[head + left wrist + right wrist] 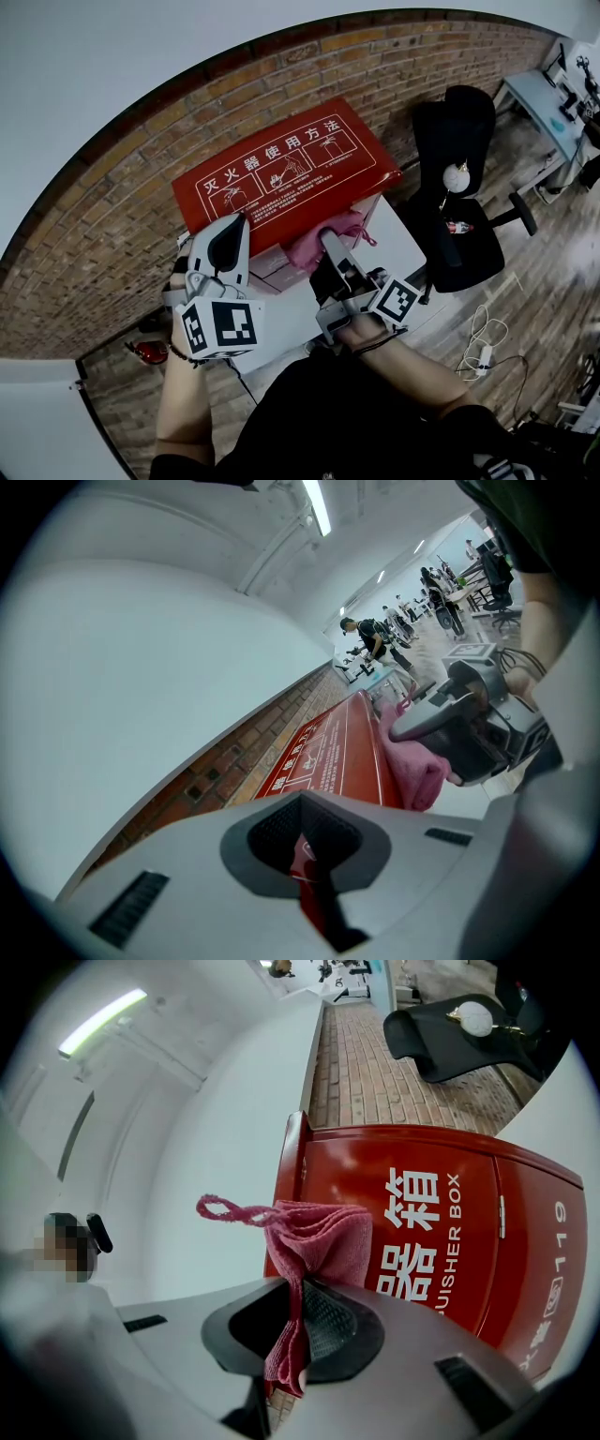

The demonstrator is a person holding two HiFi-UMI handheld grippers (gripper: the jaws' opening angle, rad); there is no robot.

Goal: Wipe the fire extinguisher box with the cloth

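Head view: the red box (281,169) stands against the brick wall (112,253), its long side running along the wall and its printed lid facing up. Right tool (298,1321) pinches the pink cloth (323,1237) at the box's front, folds pointing up. Left tool (228,246), closed on nothing, sits by the box's left end.

Counting every kind of thing in view

One red metal fire extinguisher box (281,169) is showing; one pink terry cloth (302,251) is hanging; two grey two-jaw grippers are showing, the left gripper (236,225) and the right gripper (330,239); one black swivel office chair (469,122) is standing; one white power strip (485,354) is lying on the floor.
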